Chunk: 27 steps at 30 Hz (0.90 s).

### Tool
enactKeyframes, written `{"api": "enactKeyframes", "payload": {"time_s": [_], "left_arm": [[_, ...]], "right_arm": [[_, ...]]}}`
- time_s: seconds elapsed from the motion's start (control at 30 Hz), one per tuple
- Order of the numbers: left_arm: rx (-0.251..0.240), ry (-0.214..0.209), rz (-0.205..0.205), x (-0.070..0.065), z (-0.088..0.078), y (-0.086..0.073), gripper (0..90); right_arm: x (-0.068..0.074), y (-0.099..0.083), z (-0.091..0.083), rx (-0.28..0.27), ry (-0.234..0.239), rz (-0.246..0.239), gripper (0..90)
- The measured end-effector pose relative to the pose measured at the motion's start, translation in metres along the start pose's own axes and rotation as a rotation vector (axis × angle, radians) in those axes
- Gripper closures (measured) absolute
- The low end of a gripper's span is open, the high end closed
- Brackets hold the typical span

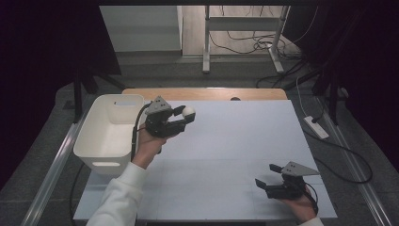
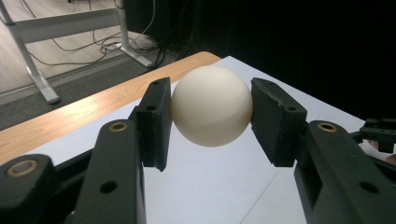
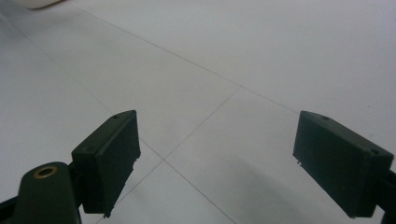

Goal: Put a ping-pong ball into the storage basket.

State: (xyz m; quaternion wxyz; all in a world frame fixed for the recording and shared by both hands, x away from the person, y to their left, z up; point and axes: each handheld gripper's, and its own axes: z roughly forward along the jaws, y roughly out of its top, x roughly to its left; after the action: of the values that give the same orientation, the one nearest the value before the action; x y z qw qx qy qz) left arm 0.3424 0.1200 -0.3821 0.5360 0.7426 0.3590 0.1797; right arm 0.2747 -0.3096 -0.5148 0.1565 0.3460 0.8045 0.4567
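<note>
High view cuts off the white bin's (image 1: 107, 136) near-left edge. Beside it the left gripper (image 1: 188, 114) clamps a white ball (image 1: 189, 111) above the table (image 1: 235, 141); the right gripper (image 1: 266, 176), jaws wide, holds nothing.

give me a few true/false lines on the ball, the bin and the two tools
1. The left tool is shut on the white ball. True.
2. The ball lies inside the white bin. False: it is held above the table, right of the bin.
3. The right tool is open and holds nothing. True.
4. The right tool hovers over the bin. False: it is near the table's front right corner.
</note>
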Motion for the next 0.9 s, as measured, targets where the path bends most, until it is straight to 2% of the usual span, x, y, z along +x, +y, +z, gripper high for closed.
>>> {"api": "enactKeyframes", "payload": {"time_s": [0.9], "left_arm": [[-0.008, 0.075, -0.009, 0.013, -0.023, 0.005, 50.5]], "right_arm": [[0.0, 0.001, -0.001, -0.006, 0.002, 0.0, 14.6]]}}
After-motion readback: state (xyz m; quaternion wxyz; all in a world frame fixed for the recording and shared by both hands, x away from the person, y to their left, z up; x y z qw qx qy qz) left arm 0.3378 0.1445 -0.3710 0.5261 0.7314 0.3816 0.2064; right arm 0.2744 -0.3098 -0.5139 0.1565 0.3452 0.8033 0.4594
